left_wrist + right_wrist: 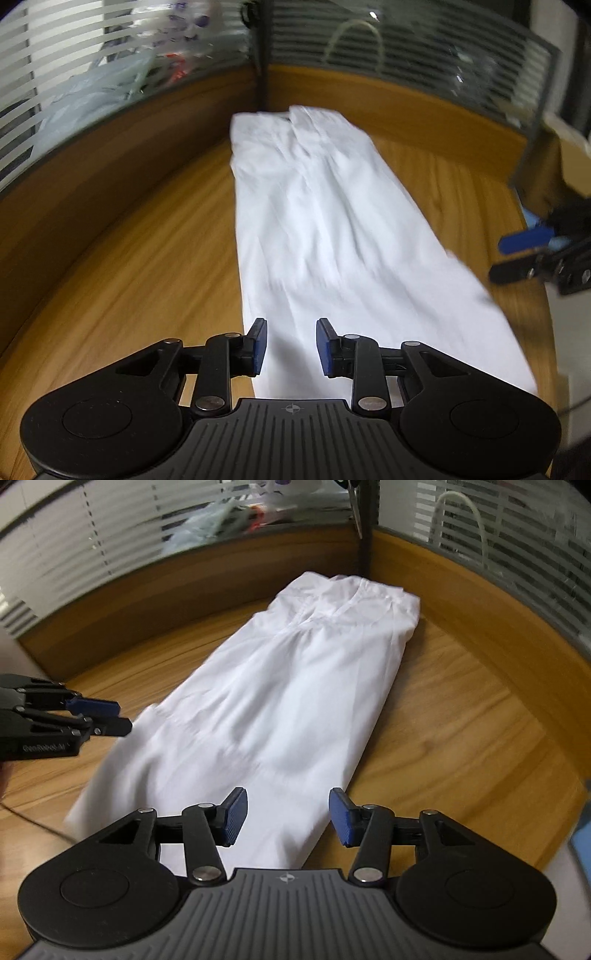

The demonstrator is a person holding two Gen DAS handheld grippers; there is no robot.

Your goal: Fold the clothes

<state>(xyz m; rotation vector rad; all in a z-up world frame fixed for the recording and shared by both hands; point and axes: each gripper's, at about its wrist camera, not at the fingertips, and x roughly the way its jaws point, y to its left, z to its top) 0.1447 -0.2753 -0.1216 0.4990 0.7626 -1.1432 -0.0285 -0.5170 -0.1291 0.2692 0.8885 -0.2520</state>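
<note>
Your tabletop (140, 258) is wide wood with a raised wall round its far edge, and the white garment (314, 229) lies flat on it as one long narrow strip, already folded lengthwise, running from the collar end at twelve o'clock down to the hem at six in both views. That strip is the risk: it is long, thin and loosely layered, so if you lift only the top layer at the hem, I judge the lower one will stay behind and the fold will skew. Lift the two corners unevenly and the strip should twist toward one long edge. Drag it and the far end may bunch against the wall. Your left claw (291, 347) hangs over the near hem at six o'clock, spread, nothing between its pads; in the right view it sits at nine o'clock beside the cloth edge. Your right claw (288, 816) is spread wider over the other hem corner, also empty. Both views are blurred, so whether either pad touches cloth is unclear.
</note>
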